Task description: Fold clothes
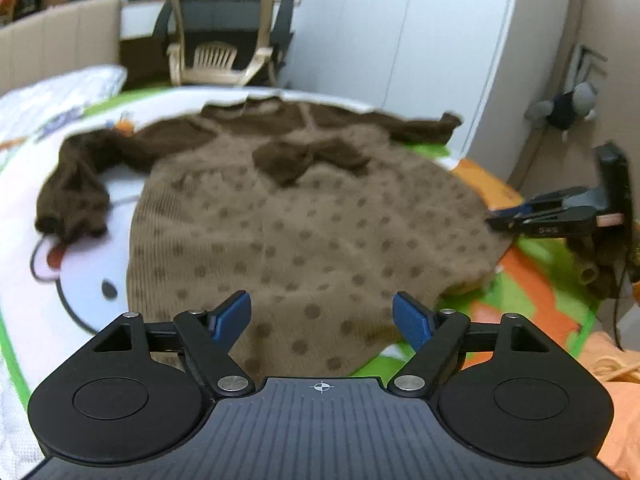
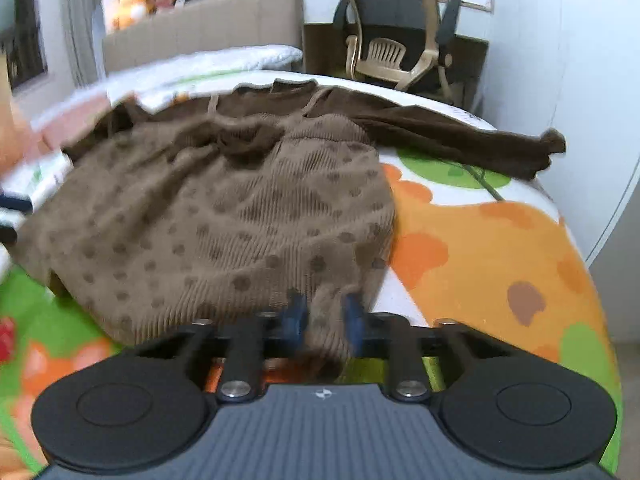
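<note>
A brown knit dress [image 1: 304, 216] with darker dots, dark brown sleeves and a dark bow lies spread on the bed, its hem toward me. My left gripper [image 1: 322, 320] hovers over the near hem, jaws wide apart, nothing pinched between the blue pads. In the right wrist view the same dress [image 2: 224, 220] fills the middle, and my right gripper [image 2: 325, 318] is shut on a bunch of hem fabric at its right corner. The left wrist view also shows the right gripper [image 1: 500, 222] from the side, at the dress's right edge.
The bed carries a cartoon-print cover [image 2: 492, 248] in green, orange and white. A pillow [image 1: 60, 96] lies at the head, with a padded headboard [image 2: 200, 28] behind. An office chair [image 1: 222, 28] stands beyond the bed. White wardrobe doors [image 1: 400, 28] stand on the right.
</note>
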Available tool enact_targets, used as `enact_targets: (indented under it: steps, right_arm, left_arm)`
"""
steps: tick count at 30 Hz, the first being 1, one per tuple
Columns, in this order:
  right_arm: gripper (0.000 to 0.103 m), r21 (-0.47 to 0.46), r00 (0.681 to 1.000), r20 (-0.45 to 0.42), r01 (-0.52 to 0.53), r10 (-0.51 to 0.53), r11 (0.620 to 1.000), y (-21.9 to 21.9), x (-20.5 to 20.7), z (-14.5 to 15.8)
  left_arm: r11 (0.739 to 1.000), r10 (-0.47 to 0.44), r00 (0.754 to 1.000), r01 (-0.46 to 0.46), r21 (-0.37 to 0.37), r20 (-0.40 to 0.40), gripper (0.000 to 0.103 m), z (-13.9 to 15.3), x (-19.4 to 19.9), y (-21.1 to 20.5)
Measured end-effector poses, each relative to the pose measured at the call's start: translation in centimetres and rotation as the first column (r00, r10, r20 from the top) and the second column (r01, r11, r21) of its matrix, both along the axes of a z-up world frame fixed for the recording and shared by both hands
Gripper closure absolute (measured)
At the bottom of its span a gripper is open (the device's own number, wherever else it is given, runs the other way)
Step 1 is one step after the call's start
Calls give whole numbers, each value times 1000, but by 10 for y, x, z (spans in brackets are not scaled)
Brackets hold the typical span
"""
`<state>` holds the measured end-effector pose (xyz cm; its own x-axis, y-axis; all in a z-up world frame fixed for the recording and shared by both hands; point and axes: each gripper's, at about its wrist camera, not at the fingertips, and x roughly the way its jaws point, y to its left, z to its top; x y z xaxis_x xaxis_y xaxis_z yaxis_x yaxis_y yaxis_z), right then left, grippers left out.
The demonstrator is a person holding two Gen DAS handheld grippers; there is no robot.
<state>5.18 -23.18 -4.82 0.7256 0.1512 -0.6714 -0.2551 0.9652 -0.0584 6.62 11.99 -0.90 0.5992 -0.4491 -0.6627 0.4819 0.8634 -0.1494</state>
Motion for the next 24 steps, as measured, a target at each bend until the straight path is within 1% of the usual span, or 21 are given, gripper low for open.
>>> enact_targets:
  steps: [2,4,7,9,10,11,12,13,14,15,17,19,21,23,24]
  right_arm:
    - [90,-53,1000,11,-13,14,999,-2,-10,3]
    - [90,-94,1000,17,6,-4,996,-9,-18,4]
    - [89,-105,999,1,44,-45,993,-24,-23,1]
    - [89,-104,999,4,50,-49,993,-30,-26,6]
    - [89,-101,999,14,50,-49,994,-33,-27,11]
    - [85,-98,999,23,51,-49,994,-35,-28,17]
    - [84,-78,998,41,47,-43,996,-35,-28,25]
    - [80,-50,997,62,40,-37,998,-33,-27,34]
    - [74,-20,996,84,26,-25,999,-30,-24,43]
    - [70,12,994,106,10,-11,1000,-25,-21,52]
    - [52,76,989,142,-41,30,996,-11,-10,64]
    - [43,131,986,148,-91,71,987,6,6,66]
    - [43,162,986,125,-127,107,979,24,26,57]
    - [43,176,986,99,-151,135,973,40,44,43]
    - [43,167,986,93,-152,138,974,46,51,34]
  left_arm:
    - [999,30,999,-30,32,-21,20,-8,3,9]
    - [992,98,994,-94,78,-39,20,-16,4,24]
    - [974,193,980,-186,132,-45,19,-25,4,50]
    - [966,240,969,-232,113,-65,19,-24,1,67]
    - [966,246,967,-239,95,-66,19,-20,0,70]
    - [966,252,965,-247,76,-68,19,-16,-2,74]
    - [966,257,964,-253,55,-70,19,-12,-3,77]
    - [967,253,965,-253,15,-72,18,-6,-3,76]
    - [967,250,966,-252,-25,-73,17,0,-2,74]
    - [967,243,968,-247,-67,-68,15,6,2,69]
    - [962,238,970,-243,-124,-55,12,15,14,53]
    - [950,246,968,-252,-187,-52,10,19,28,37]
    - [935,255,966,-259,-242,-49,10,19,43,21]
    - [925,273,961,-275,-261,-46,10,11,60,9]
    - [922,286,957,-290,-257,-53,10,3,66,7]
